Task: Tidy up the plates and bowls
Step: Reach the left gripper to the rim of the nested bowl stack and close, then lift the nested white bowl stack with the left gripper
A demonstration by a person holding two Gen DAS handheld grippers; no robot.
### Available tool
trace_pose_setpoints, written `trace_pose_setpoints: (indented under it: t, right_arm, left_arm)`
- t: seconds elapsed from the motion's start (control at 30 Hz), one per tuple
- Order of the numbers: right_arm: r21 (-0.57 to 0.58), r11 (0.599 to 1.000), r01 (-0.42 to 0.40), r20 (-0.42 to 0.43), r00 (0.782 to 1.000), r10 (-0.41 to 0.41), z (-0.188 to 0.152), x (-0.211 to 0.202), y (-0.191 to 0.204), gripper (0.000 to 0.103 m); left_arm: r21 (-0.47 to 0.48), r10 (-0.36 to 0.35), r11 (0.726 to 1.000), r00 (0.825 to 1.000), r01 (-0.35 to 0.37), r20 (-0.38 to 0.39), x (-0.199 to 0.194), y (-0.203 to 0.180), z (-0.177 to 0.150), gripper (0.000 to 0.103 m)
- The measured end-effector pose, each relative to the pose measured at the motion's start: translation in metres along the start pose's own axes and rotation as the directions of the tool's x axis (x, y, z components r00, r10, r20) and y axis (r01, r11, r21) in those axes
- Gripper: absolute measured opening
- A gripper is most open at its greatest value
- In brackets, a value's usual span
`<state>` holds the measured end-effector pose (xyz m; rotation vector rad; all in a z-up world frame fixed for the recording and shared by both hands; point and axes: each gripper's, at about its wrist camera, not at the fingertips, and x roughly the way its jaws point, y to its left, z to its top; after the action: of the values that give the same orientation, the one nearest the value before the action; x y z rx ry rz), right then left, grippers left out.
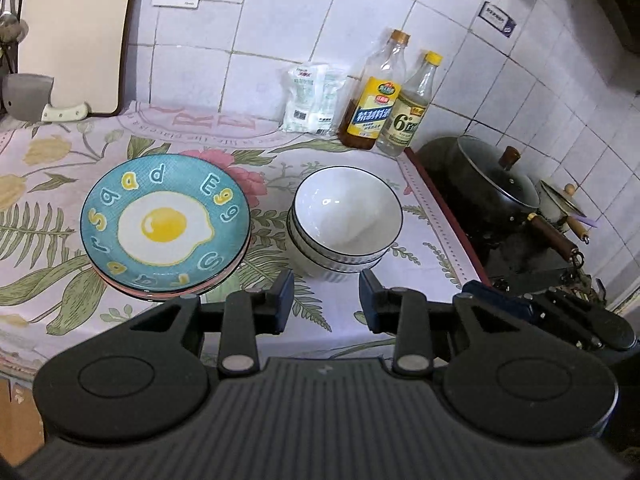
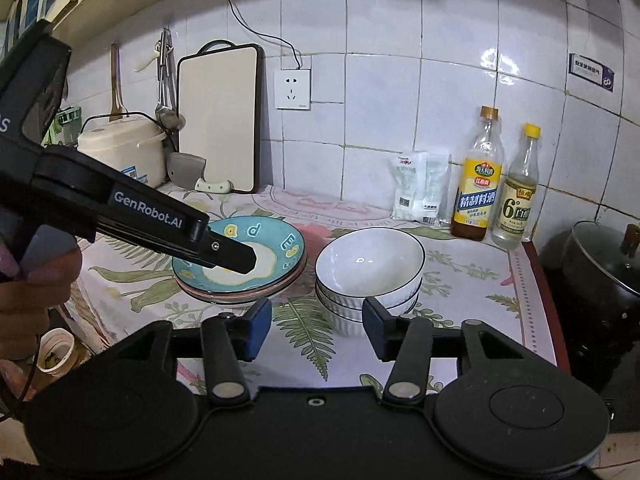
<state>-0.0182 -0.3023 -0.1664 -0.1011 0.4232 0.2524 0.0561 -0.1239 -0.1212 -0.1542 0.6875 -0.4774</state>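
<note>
A stack of plates (image 1: 164,224) with a blue fried-egg plate on top sits on the floral cloth; it also shows in the right wrist view (image 2: 280,256). To its right stands a stack of white bowls (image 1: 346,216) with dark rims, also in the right wrist view (image 2: 370,268). My left gripper (image 1: 326,300) is open and empty, just in front of the gap between the plates and the bowls. In the right wrist view it hovers over the plates (image 2: 240,260). My right gripper (image 2: 316,328) is open and empty, in front of the bowls.
Two bottles (image 1: 374,92) and a white packet (image 1: 314,98) stand against the tiled wall. A lidded black pot (image 1: 492,184) sits on the stove at right. A cutting board (image 2: 218,120), cleaver (image 2: 192,172) and rice cooker (image 2: 120,152) are at back left.
</note>
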Motion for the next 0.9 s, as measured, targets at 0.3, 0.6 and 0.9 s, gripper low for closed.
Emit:
trace_pose_setpoints:
  t: [0.3,0.6,0.9]
  right_arm:
    - [0.063,0.997,0.044,0.033,0.998,-0.046,-0.030,0.025,-0.014,0.071]
    - [0.123,0.990,0.067,0.037,0.997,-0.072,-0.063,0.073,-0.045,0.075]
    - [0.092,0.995,0.026,0.077,0.996,-0.033,-0.074,0.118,-0.062,0.092]
  left_arm:
    - [0.017,-0.002,1.000,0.999,0.001,0.050,0.022,0.002,-0.026,0.043]
    - [-0.168,-0.112,0.980,0.994,0.107,-0.019,0.059,0.037,-0.024,0.063]
    - [-0.263,-0.110,0.960,0.994,0.099,-0.025,0.101,0.042,-0.005,0.066]
